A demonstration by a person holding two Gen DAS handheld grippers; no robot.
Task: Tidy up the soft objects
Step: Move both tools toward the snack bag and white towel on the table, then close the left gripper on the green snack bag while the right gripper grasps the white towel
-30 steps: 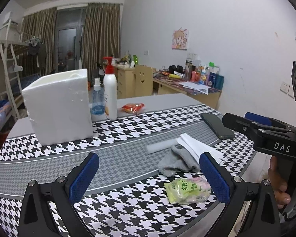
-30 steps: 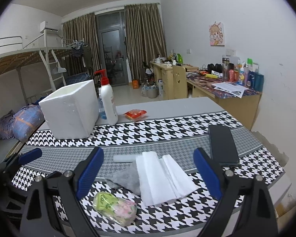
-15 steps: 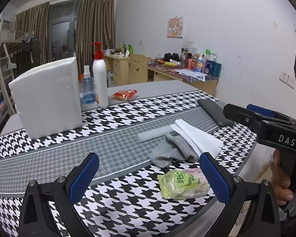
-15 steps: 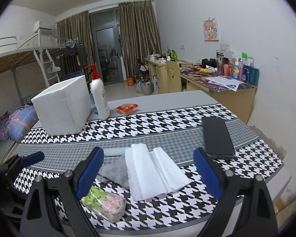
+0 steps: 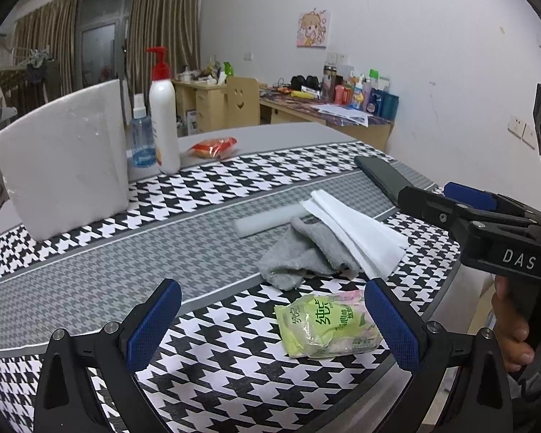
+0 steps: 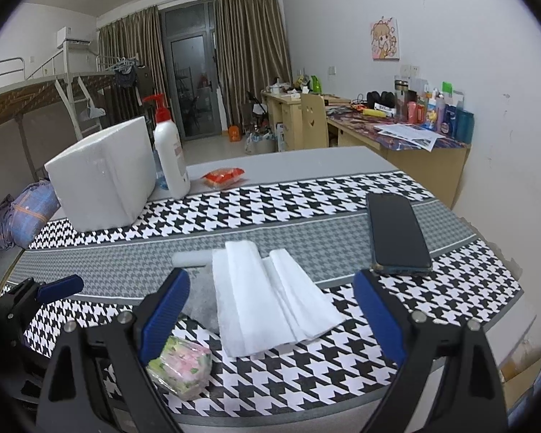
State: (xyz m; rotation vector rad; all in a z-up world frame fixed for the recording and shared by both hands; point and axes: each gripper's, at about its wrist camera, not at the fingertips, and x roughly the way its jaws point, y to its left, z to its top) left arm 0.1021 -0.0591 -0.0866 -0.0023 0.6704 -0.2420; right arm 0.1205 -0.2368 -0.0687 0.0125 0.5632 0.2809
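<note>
A green tissue pack (image 5: 328, 324) (image 6: 180, 364) lies near the table's front edge. Behind it sits a crumpled grey cloth (image 5: 303, 256) (image 6: 198, 299), partly under a folded white towel (image 5: 357, 234) (image 6: 270, 299). A pale foam roll (image 5: 267, 222) (image 6: 191, 259) lies just beyond them. My left gripper (image 5: 270, 332) hovers open over the front edge, the tissue pack just inside its right finger. My right gripper (image 6: 274, 314) is open too, low over the white towel, holding nothing. It also shows at the right of the left wrist view as a black frame (image 5: 487, 227).
A white foam box (image 5: 61, 158) (image 6: 104, 176) stands at the back left, with a pump bottle (image 5: 164, 122) (image 6: 169, 155), a small blue spray bottle (image 5: 140, 137) and a red snack pack (image 5: 212, 146) (image 6: 223, 177) beside it. A dark phone (image 6: 396, 238) (image 5: 382, 176) lies right. A hand (image 5: 512, 332) grips the right handle.
Both grippers have come forward and lower toward the table. The soft pile now looks larger and nearer. Both stay open; nothing on the table has moved.
</note>
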